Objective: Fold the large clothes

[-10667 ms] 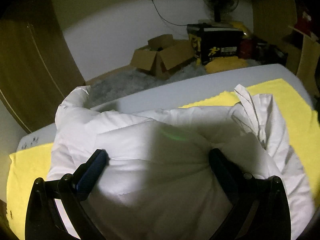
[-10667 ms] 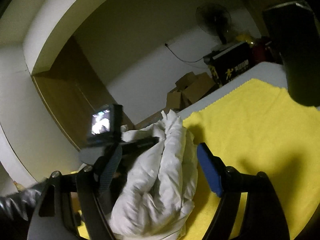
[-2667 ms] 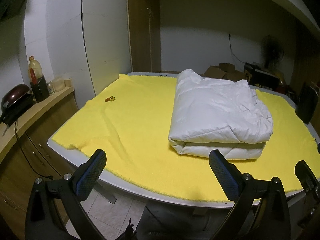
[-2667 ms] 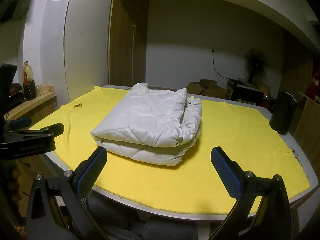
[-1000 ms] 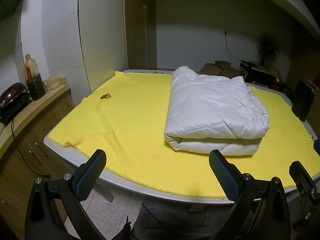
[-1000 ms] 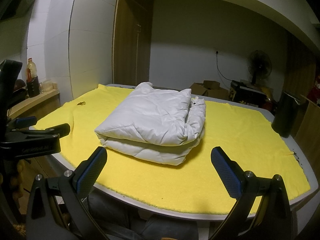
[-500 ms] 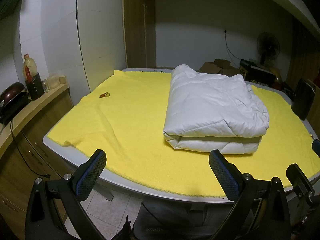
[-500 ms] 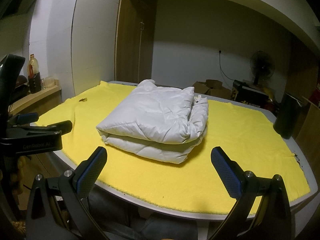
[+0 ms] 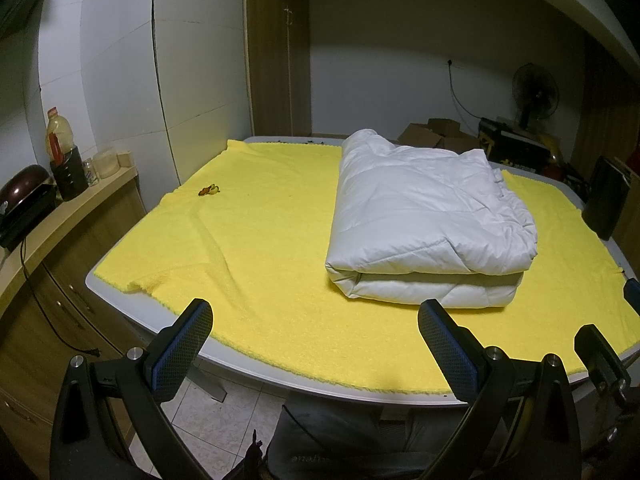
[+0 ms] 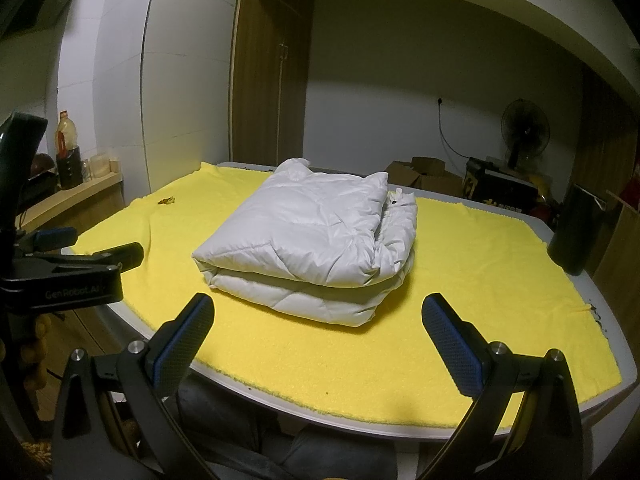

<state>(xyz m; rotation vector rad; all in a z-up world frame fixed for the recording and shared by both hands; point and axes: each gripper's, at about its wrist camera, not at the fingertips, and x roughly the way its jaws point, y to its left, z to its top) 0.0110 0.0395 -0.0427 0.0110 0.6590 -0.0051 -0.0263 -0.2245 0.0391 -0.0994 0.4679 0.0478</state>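
A white padded garment lies folded into a thick rectangular bundle on a yellow cloth that covers the table. My left gripper hangs open over the table's near edge, short of the bundle, with nothing between its fingers. My right gripper is likewise open and empty, in front of the bundle's near side. The left gripper's body shows at the left of the right wrist view.
A small brown-orange scrap lies on the cloth at the far left. A dark cylinder stands at the table's right edge. A counter with a bottle runs along the left; boxes and a fan stand behind.
Both grippers were at the white garment 10.7 s ago; now they are pulled back beyond the table edge and the bundle lies folded. Over the last second they have barely drifted.
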